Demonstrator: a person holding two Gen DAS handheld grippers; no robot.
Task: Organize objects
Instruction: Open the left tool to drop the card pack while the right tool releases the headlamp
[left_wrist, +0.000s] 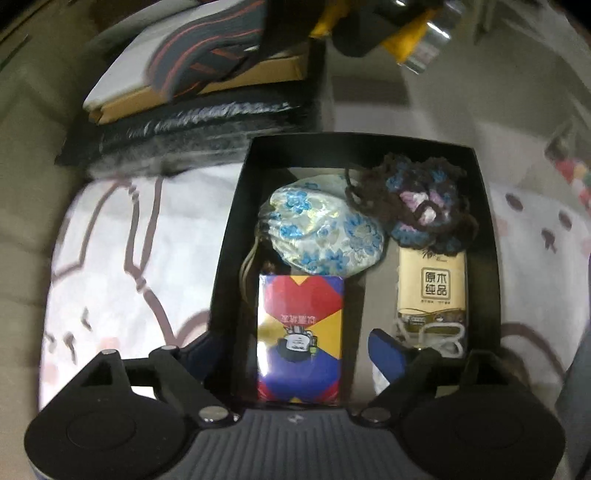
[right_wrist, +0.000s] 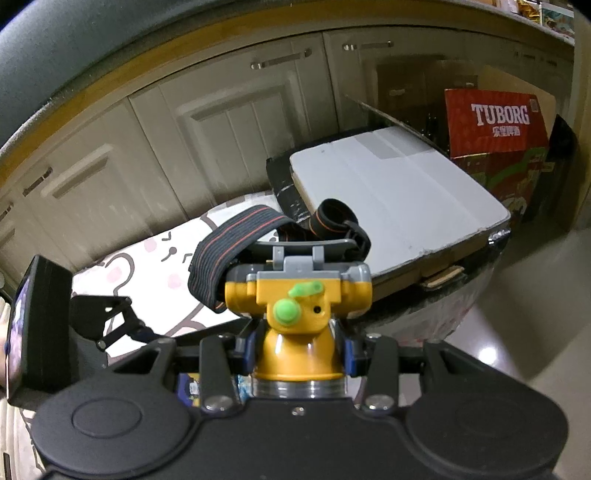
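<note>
A black open box (left_wrist: 487, 236) holds a blue floral pouch (left_wrist: 325, 229), a dark crocheted piece (left_wrist: 417, 203), a tissue pack (left_wrist: 432, 288) and a colourful card box (left_wrist: 301, 332). My left gripper (left_wrist: 295, 350) is open above the box's near end, its fingers either side of the card box. My right gripper (right_wrist: 295, 354) is shut on a yellow headlamp (right_wrist: 295, 299) with a striped elastic strap (right_wrist: 236, 243), held in the air. The headlamp also shows at the top of the left wrist view (left_wrist: 406, 33).
The box sits on a white cartoon-print cloth (left_wrist: 122, 258). A flat white-topped carton (right_wrist: 399, 192) lies on black wrapped packages beside it. Cream cabinet doors (right_wrist: 221, 122) stand behind. A red Tuborg carton (right_wrist: 495, 125) stands at the right.
</note>
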